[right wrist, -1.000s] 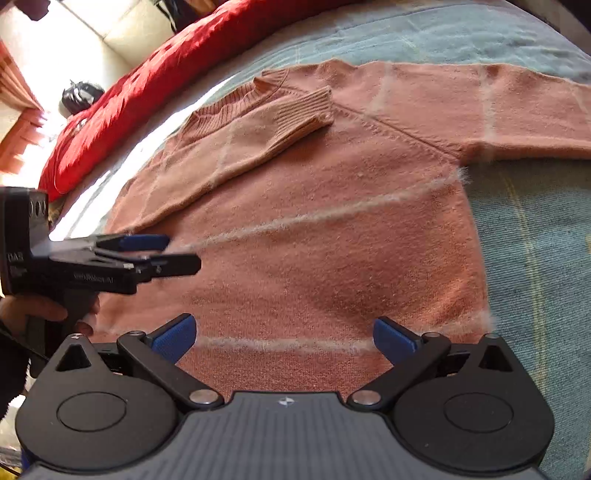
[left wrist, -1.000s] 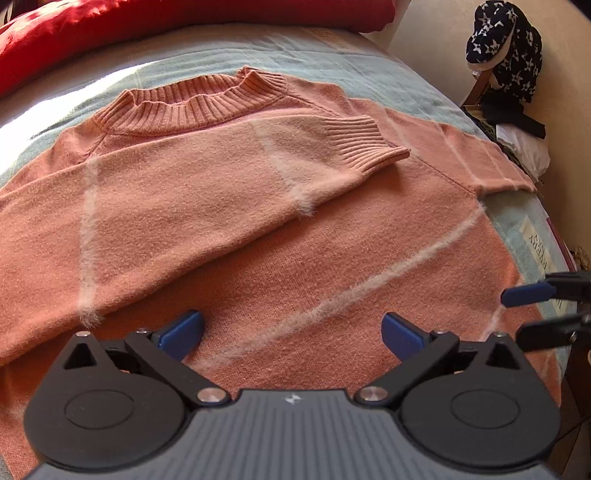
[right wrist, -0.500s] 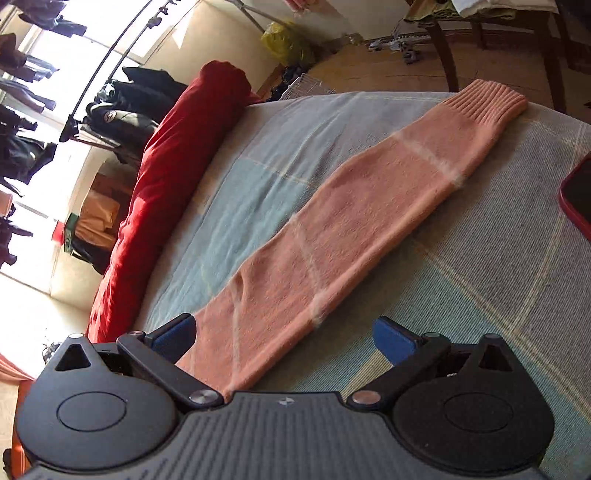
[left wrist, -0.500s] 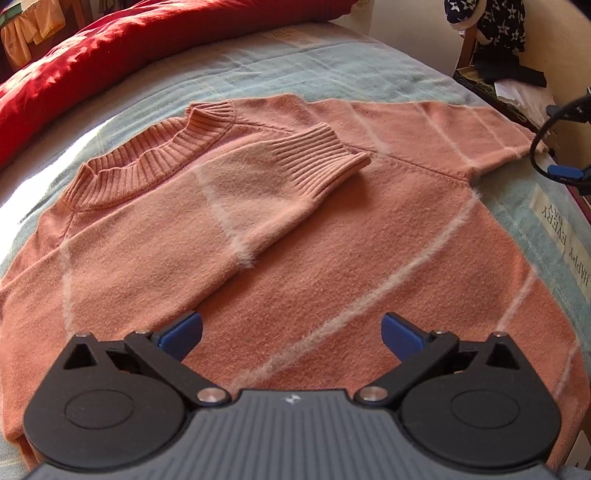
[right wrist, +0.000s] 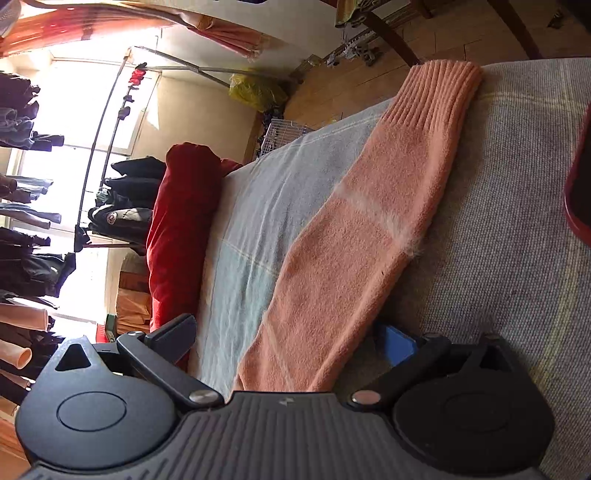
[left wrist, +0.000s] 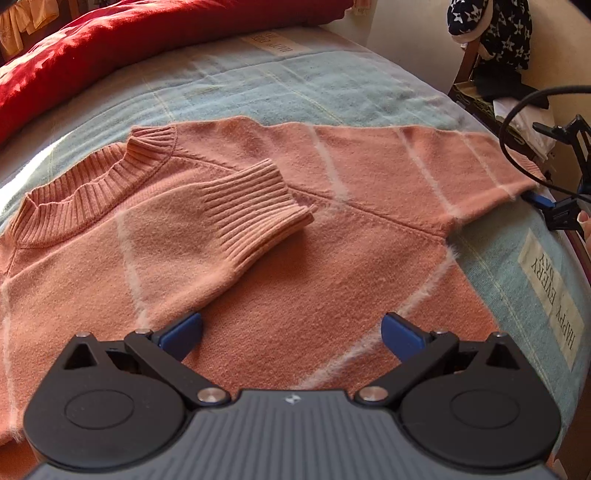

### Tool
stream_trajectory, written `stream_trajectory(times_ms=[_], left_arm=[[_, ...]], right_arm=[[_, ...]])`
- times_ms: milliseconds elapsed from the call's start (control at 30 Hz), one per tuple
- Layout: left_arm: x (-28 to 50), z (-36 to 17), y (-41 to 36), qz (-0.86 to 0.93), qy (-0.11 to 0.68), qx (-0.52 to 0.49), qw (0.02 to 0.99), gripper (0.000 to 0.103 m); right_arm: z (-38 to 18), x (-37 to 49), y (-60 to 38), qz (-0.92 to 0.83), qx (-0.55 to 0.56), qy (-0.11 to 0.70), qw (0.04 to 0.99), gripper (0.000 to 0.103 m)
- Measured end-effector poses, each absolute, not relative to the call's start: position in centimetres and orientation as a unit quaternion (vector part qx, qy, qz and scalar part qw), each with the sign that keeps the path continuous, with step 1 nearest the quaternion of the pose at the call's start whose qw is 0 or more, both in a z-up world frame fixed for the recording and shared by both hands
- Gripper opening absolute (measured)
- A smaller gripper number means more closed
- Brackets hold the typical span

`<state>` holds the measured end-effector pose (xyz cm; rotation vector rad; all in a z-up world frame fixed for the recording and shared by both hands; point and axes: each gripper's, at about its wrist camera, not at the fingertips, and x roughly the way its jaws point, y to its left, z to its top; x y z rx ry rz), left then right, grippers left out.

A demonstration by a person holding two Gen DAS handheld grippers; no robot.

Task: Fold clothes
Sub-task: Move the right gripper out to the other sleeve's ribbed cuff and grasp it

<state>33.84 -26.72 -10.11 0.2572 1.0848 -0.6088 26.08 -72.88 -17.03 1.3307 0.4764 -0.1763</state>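
Note:
A salmon-pink knit sweater (left wrist: 295, 258) with pale stripes lies flat on the bed. One sleeve is folded over the chest, its ribbed cuff (left wrist: 255, 206) near the collar. The other sleeve (left wrist: 443, 162) stretches out to the right. My left gripper (left wrist: 291, 332) hovers open over the sweater's lower body, holding nothing. My right gripper (left wrist: 554, 210) sits at the outstretched sleeve's far end. In the right wrist view the right gripper (right wrist: 288, 339) is open and turned on its side, straddling that sleeve (right wrist: 369, 240). One blue pad (right wrist: 397, 345) lies at the sleeve's edge, and the cuff (right wrist: 439, 92) is ahead.
A blue-grey checked blanket (left wrist: 295, 85) covers the bed, with a red bolster (left wrist: 147, 33) along its far side. A star-patterned cloth (left wrist: 491, 29) hangs on furniture past the right bed edge. A red-rimmed object (right wrist: 580, 184) lies near the sleeve. A clothes rack (right wrist: 37, 184) stands by the window.
My right gripper has moved from the sweater's body out to the outstretched sleeve, rolled sideways and dropped low around it. My left gripper has shifted slightly toward the sweater's right side and stays open.

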Motion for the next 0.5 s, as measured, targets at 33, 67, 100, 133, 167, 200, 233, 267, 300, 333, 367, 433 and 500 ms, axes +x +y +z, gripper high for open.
stream_trajectory(times_ms=[33,67,100,133,167,200,233,267,300,333,367,433,500], left_arm=[[33.9,-10.1,-27.0,-0.285,0.507,0.119,0.805,0.102],[34.0,-10.1,-27.2,-0.286,0.508,0.117,0.804,0.102],[34.1,-10.2,-27.4,-0.286,0.508,0.116,0.804,0.102],[34.2,-10.2,-27.6,-0.287,0.509,0.116,0.803,0.102],[34.3,-10.2,-27.8,-0.288,0.509,0.116,0.802,0.102],[34.3,-10.3,-27.9,-0.289,0.51,0.118,0.801,0.102],[34.4,-10.3,-28.0,-0.29,0.51,0.119,0.801,0.102],[34.4,-10.4,-28.1,-0.292,0.511,0.121,0.8,0.102],[34.4,-10.4,-28.1,-0.293,0.51,0.124,0.799,0.102],[34.4,-10.5,-28.2,-0.294,0.509,0.126,0.799,0.102],[34.4,-10.5,-28.2,-0.295,0.509,0.128,0.799,0.102],[34.4,-10.6,-28.1,-0.297,0.507,0.128,0.799,0.102],[34.4,-10.5,-27.9,-0.297,0.507,0.127,0.799,0.102]], right_arm=[[-17.1,26.4,-73.1,-0.084,0.61,0.212,0.759,0.103],[-17.1,26.8,-73.3,-0.086,0.61,0.206,0.76,0.103],[-17.3,27.2,-73.5,-0.09,0.609,0.202,0.761,0.103],[-17.3,27.6,-73.7,-0.092,0.608,0.199,0.763,0.103],[-17.4,28.0,-73.9,-0.093,0.607,0.195,0.765,0.103],[-17.4,28.5,-74.0,-0.093,0.603,0.195,0.768,0.103],[-17.4,29.0,-74.0,-0.094,0.597,0.197,0.772,0.103],[-17.4,29.5,-74.1,-0.094,0.591,0.2,0.776,0.103],[-17.4,29.9,-74.2,-0.092,0.584,0.202,0.781,0.103],[-17.4,30.3,-74.2,-0.091,0.576,0.205,0.786,0.103],[-17.4,30.5,-74.1,-0.09,0.571,0.207,0.789,0.103],[-17.1,30.5,-74.0,-0.09,0.565,0.208,0.793,0.103],[-16.8,30.2,-73.8,-0.085,0.567,0.203,0.794,0.103]])
